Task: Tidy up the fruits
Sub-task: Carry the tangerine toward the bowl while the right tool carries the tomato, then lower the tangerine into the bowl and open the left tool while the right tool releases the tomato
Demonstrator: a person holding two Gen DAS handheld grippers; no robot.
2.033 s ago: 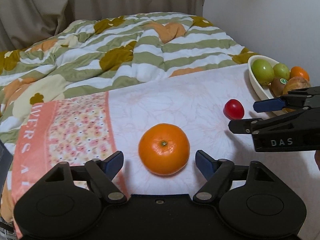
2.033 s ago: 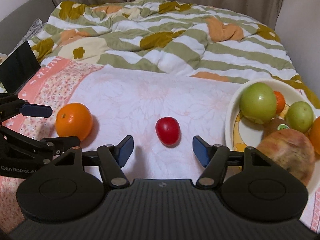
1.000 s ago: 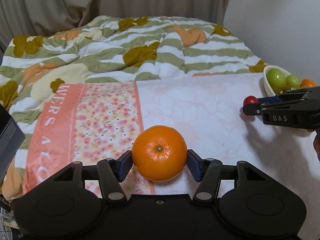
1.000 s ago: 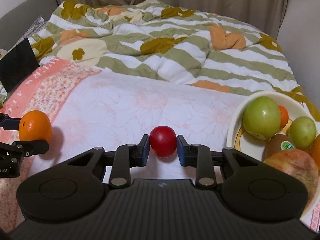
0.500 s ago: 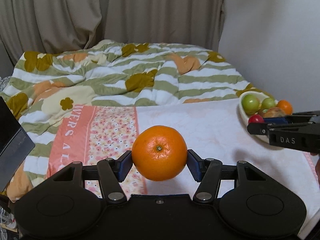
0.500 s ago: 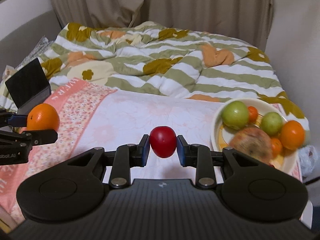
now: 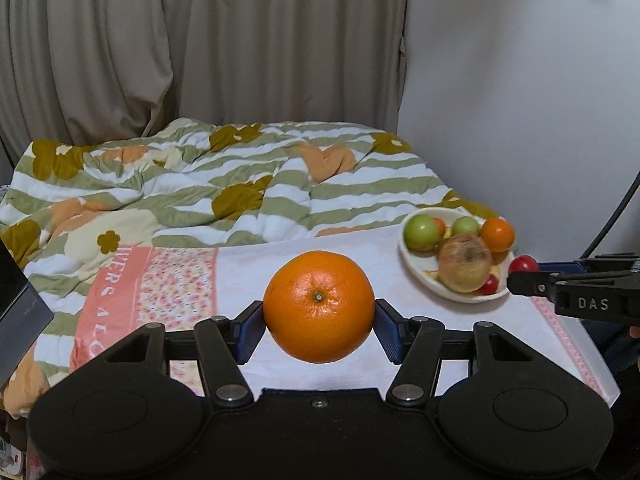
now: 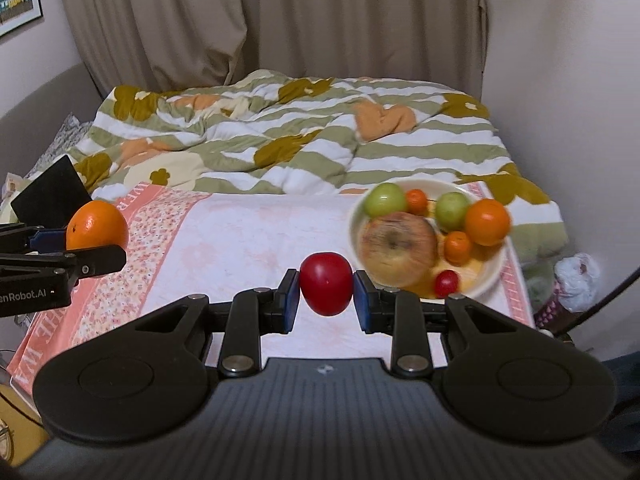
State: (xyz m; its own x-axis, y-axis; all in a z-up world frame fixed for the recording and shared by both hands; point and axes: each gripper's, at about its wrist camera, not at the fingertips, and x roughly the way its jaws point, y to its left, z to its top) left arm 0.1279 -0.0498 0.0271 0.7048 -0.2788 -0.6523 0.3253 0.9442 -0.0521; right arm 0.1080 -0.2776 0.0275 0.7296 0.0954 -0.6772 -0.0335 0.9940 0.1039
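Left tool [image 7: 319, 322] clamps orange [image 7: 319, 306]; right tool [image 8: 326, 298] clamps tomato [image 8: 326, 283] beside bowl [image 8: 496, 268] rim.

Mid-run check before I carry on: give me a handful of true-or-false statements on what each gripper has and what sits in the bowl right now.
1. The left gripper is shut on the big orange. True.
2. The right gripper is open and holds nothing. False: it is shut on the red fruit.
3. The big orange rests on the cloth. False: it is held clear of the white cloth.
4. The bowl already holds a large apple. True.
5. The bowl holds only green fruits. False: orange ones and a small red one lie in it too.
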